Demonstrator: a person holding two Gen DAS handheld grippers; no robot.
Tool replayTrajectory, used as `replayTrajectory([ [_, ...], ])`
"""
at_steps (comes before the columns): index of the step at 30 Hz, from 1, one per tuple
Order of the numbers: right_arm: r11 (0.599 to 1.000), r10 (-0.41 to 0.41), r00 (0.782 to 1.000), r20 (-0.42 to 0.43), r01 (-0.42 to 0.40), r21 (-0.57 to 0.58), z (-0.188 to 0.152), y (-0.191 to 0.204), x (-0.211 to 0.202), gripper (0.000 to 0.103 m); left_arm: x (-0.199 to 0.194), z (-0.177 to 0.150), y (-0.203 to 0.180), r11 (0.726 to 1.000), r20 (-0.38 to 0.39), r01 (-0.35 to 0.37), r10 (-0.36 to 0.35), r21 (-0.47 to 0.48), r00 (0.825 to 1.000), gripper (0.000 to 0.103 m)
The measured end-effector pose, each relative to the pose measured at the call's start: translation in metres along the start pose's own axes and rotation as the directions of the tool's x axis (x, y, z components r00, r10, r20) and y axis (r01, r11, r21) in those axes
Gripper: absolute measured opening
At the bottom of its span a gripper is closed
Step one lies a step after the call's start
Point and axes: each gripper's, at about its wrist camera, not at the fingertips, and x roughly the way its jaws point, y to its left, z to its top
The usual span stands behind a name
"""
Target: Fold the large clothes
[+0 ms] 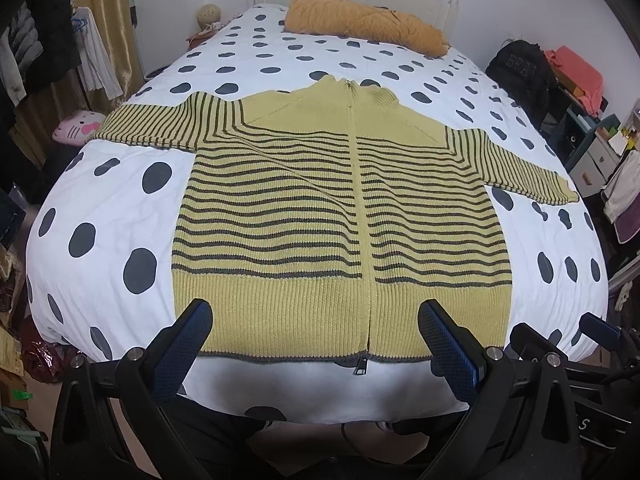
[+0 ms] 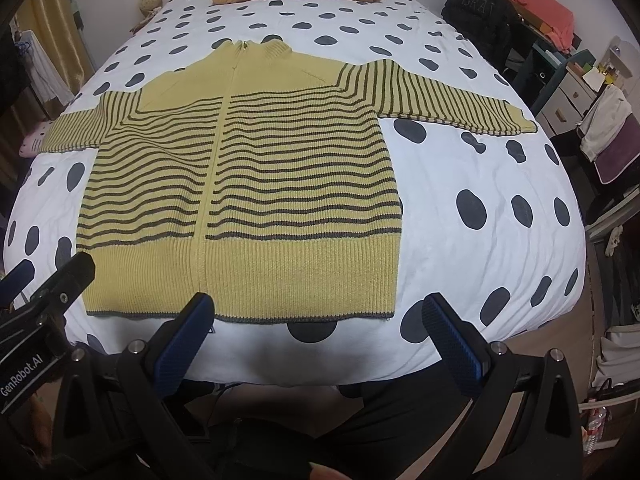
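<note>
A yellow-green zip cardigan (image 1: 280, 208) (image 2: 256, 184) with dark stripes lies flat and zipped on the polka-dot bed, both sleeves spread sideways, collar at the far end and hem at the near edge. My left gripper (image 1: 316, 316) hovers open above the hem near the zipper pull (image 1: 361, 367), holding nothing. My right gripper (image 2: 318, 312) is open over the hem's right part, also empty. The right gripper's fingers (image 1: 600, 328) show at the left wrist view's lower right, and the left gripper's fingers (image 2: 72, 268) at the right wrist view's lower left.
The white duvet (image 1: 120, 200) with grey dots covers the bed. A mustard blanket roll (image 1: 364, 24) lies by the headboard. Hanging clothes (image 1: 48, 48) and a pink plush (image 1: 78, 128) are at the left; a black backpack (image 2: 476, 12) and drawers (image 2: 568, 92) stand at the right.
</note>
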Motion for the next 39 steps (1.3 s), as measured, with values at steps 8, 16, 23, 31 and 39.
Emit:
replayTrajectory([
  [8,1.000,0.004,1.000,-0.002,-0.004,0.004,-0.0003,-0.0005,0.0010,0.103,0.0007,-0.0005,0.0001,1.000,0.000,0.000,0.000,-0.001,1.000,0.103],
  [16,1.000,0.004,1.000,-0.002,-0.004,0.003,-0.0004,-0.0008,0.0000,0.103,0.0011,-0.0019,-0.0002,1.000,-0.002,0.001,-0.001,-0.002,1.000,0.103],
  [23,1.000,0.004,1.000,-0.003,-0.004,0.004,-0.0013,-0.0014,-0.0005,0.103,-0.0006,-0.0044,-0.0007,1.000,-0.002,0.003,-0.003,-0.004,1.000,0.103],
  [31,1.000,0.005,1.000,-0.002,-0.005,0.003,-0.0025,-0.0022,-0.0009,0.103,-0.0034,-0.0067,-0.0019,1.000,-0.005,-0.001,0.001,-0.007,1.000,0.103],
  [39,1.000,0.012,1.000,-0.002,-0.012,0.007,-0.0020,-0.0040,-0.0001,0.103,-0.0012,-0.0056,-0.0071,1.000,-0.013,-0.011,0.011,0.007,1.000,0.103],
])
